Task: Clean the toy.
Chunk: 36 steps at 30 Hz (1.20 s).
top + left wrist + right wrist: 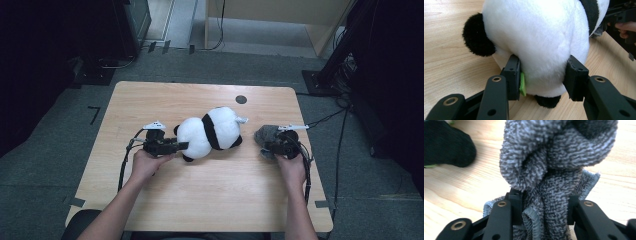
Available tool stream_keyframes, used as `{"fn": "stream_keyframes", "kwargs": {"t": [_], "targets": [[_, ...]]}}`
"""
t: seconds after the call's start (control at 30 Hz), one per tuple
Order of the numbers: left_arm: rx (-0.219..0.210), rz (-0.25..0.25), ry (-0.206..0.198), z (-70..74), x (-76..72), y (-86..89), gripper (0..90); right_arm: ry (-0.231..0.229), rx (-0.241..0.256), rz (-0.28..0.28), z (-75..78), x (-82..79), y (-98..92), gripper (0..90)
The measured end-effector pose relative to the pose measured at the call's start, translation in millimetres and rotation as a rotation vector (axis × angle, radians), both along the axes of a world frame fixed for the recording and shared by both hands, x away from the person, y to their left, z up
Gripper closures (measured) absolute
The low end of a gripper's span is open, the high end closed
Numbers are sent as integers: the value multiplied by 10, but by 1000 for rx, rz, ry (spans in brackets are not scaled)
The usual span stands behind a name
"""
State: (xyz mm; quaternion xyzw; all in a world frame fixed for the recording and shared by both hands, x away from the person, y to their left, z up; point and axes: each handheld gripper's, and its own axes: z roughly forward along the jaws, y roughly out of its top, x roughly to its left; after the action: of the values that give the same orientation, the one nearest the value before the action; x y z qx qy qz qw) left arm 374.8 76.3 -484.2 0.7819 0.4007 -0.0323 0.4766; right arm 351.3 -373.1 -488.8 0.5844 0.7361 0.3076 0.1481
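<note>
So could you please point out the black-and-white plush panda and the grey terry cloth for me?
black-and-white plush panda (212,131), high view, on its black middle band.
grey terry cloth (554,157), right gripper view, on its bunched upper fold.

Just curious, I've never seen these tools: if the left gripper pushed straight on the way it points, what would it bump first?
The left gripper already has its jaws pressed on the white and black plush panda, so it would only push deeper into that soft toy.

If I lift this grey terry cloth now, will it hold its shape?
Probably not: the grey terry cloth is bunched in soft folds between the right hand-held gripper jaws, so it will likely droop. It looks light, and its looped pile should resist slipping.
</note>
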Motion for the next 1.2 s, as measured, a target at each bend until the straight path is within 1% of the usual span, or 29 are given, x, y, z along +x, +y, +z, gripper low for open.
{"fn": "stream_keyframes", "kwargs": {"t": [0.1, 0.13, 0.17, 0.2, 0.27, 0.3, 0.33, 0.37, 0.43, 0.47, 0.67, 0.77, 0.87, 0.97, 1.07, 1.13, 1.2], "targets": [[0, 0, -1, 0, -1, 1, 541, -17, 1, 14, -29, 16, -1, 562], [-1, 1, -2, 0, -1, 2, 539, -15, 18, 15, -33, 19, -6, 520], [-1, 2, -3, -1, 0, 2, 536, -12, 40, 18, -34, 22, -18, 454], [-1, 1, -5, -2, 1, 3, 531, -6, 69, 18, -26, 24, -28, 388], [0, 2, -8, -3, -1, 3, 528, -13, 122, 4, -9, 27, -50, 280], [1, 2, -8, -2, -1, 3, 527, -17, 150, 1, 2, 23, -57, 262], [1, 3, -9, -1, -2, 3, 526, -23, 163, -1, 15, 16, -58, 249], [2, 2, -9, -1, -2, 3, 526, -33, 155, 3, 33, 6, -58, 232], [2, 3, -10, 0, -1, 4, 525, -57, 135, 3, 80, -17, -54, 223], [2, 3, -10, 0, -1, 5, 523, -70, 133, 4, 107, -32, -54, 213], [6, 4, -10, 6, -4, 1, 521, -147, 141, 15, 286, -127, -12, 160], [8, 5, -10, 13, -8, -4, 521, -180, 144, 40, 377, -146, 60, 153], [10, 7, -9, 19, -12, -9, 522, -211, 148, 80, 450, -155, 161, 152], [11, 10, -6, 24, -18, -14, 521, -226, 140, 115, 480, -154, 269, 150], [15, 7, -8, 30, -34, -27, 521, -220, 146, 151, 476, -139, 377, 148], [10, 5, 3, 38, -45, -35, 521, -220, 141, 178, 476, -125, 458, 147], [16, 2, 5, 49, -60, -47, 523, -217, 138, 208, 484, -112, 544, 143]]}}
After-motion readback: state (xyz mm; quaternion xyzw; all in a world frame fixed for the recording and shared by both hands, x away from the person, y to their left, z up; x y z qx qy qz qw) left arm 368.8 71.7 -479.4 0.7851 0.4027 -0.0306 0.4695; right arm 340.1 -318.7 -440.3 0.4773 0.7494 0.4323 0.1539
